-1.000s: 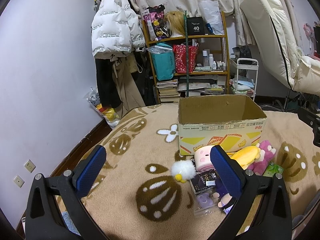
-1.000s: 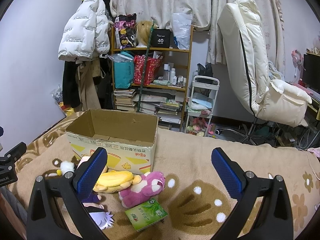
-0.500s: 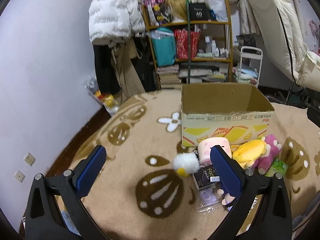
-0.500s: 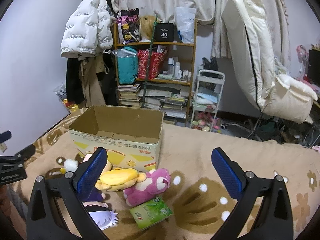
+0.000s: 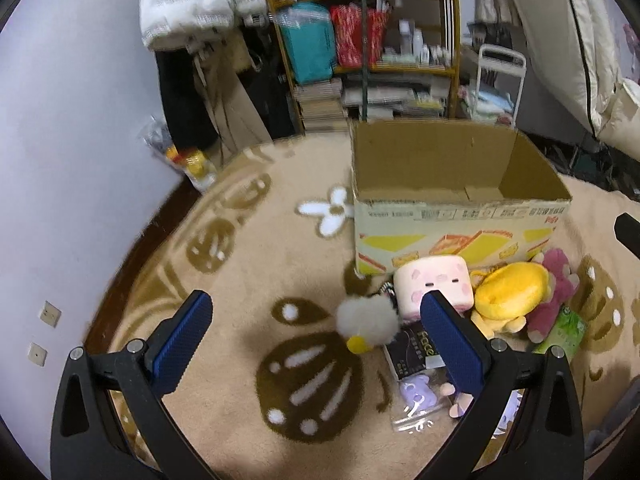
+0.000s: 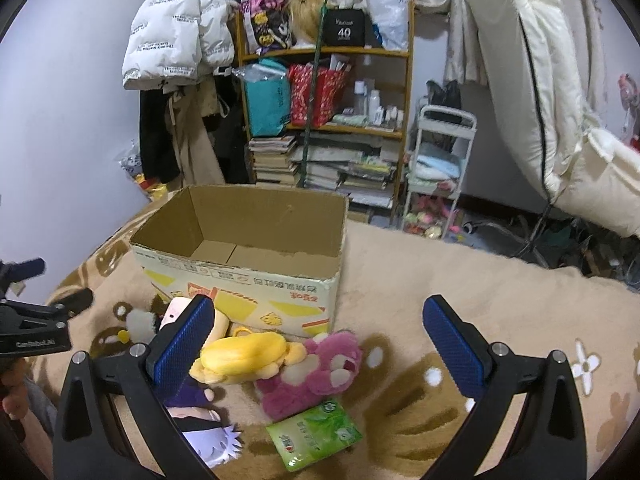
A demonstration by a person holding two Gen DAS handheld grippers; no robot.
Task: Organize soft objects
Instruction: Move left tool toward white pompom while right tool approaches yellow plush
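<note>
Cardboard, open-topped and printed yellow on its near face, the box (image 5: 456,216) stands on a tan patterned blanket (image 5: 256,280) and serves as the landmark here; nothing shows inside it. The soft things lie in a heap just in front of the box's printed wall: a pink square plush (image 5: 434,284) touching that wall, a yellow plush (image 6: 244,354) beside it, and a magenta bear (image 6: 316,372) leaning against the yellow one. A white fluffy ball with a yellow tip (image 5: 366,322) sits off the box's front left corner, near a black packet (image 5: 408,350). Farther out from the box lie a green packet (image 6: 316,434) and a doll with white hair (image 6: 208,436).

The left gripper (image 5: 316,348) hangs above the blanket before the box, its blue-padded fingers (image 5: 182,344) spread wide and holding nothing. The right gripper (image 6: 316,348) hovers over the heap, equally wide apart, also empty
</note>
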